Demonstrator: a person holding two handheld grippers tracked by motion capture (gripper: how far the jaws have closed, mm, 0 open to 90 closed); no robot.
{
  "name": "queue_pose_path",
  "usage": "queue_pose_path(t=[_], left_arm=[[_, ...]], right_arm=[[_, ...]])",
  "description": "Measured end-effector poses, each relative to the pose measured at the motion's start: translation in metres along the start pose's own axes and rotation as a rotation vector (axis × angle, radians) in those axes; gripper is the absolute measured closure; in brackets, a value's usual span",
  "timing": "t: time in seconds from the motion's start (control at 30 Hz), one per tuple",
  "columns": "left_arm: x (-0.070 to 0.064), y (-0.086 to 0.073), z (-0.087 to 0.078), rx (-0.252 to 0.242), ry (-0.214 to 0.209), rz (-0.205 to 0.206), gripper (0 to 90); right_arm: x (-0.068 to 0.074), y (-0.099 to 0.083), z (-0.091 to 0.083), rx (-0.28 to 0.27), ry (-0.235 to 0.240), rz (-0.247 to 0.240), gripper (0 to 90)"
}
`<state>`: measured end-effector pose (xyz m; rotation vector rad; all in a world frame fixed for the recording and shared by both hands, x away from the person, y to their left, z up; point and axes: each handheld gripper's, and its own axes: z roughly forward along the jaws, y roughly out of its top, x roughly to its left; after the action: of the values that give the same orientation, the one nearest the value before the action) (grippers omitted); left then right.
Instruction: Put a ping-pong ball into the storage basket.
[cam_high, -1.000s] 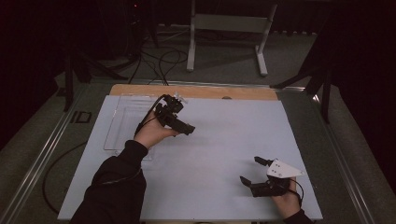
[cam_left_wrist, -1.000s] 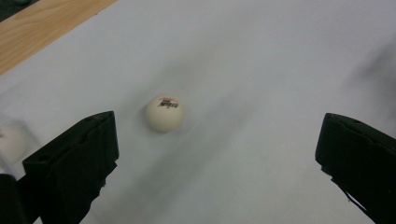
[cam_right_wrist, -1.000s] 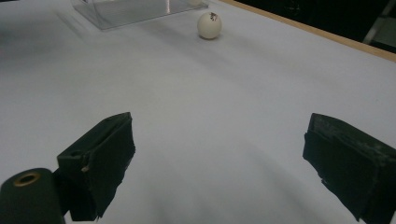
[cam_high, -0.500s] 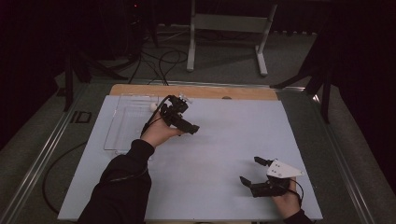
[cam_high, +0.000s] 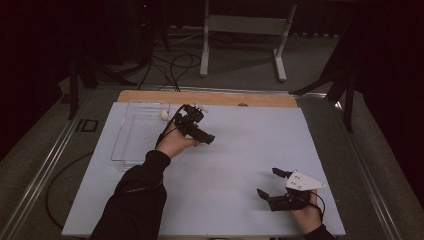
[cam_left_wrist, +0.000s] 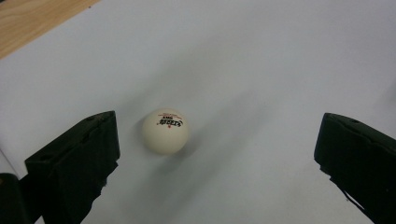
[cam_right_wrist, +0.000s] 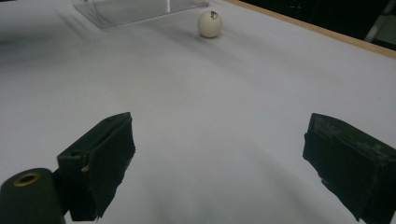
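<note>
Dark studio surroundings, with a metal stand on grey carpet beyond, frame a table (cam_high: 300, 150) covered in pale sheeting, its wooden edge exposed along the far side. A clear plastic tray (cam_high: 131, 142) is set at the far left of the sheet, and a white ball (cam_high: 164, 115) is seen near the tray's far right corner; whether it sits inside the tray or just beside it cannot be told from above. The left gripper (cam_high: 205, 136) is held by a sleeved arm just right of the tray, jaws spread wide and empty. In the left gripper view, a printed table-tennis ball (cam_left_wrist: 165, 131) is shown on the sheet between those jaws, much closer to the one on the view's left and touching neither. The right gripper (cam_high: 272, 185) is kept near the table's near right corner, jaws likewise parted on nothing; from its own view the ball (cam_right_wrist: 209, 23) is seen far off beside the tray's edge. Being round, the ball offers no long axis. The left hand is judged far nearer, and any grasp would call for centring first.
</note>
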<state>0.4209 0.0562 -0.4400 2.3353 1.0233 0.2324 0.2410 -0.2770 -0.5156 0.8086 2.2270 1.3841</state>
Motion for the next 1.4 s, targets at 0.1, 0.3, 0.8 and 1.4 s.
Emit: queue_pose_path(t=[0.1,0.3,0.8,1.4], left_arm=[[0.002,-0.001,0.004,0.005,0.002,-0.007,1.6],[0.004,-0.003,0.014,0.020,0.008,-0.011,1.7],[0.006,-0.006,0.032,0.047,0.062,-0.006,7.6],[0.012,-0.009,0.054,0.090,0.125,-0.032,18.1]], right_arm=[[0.000,0.000,0.000,-0.002,0.000,-0.003,8.7],[0.000,0.000,0.000,-0.003,0.001,-0.001,8.7],[0.000,0.000,0.000,0.000,0.003,0.000,8.7],[-0.001,0.000,0.000,0.002,0.006,0.006,8.7]])
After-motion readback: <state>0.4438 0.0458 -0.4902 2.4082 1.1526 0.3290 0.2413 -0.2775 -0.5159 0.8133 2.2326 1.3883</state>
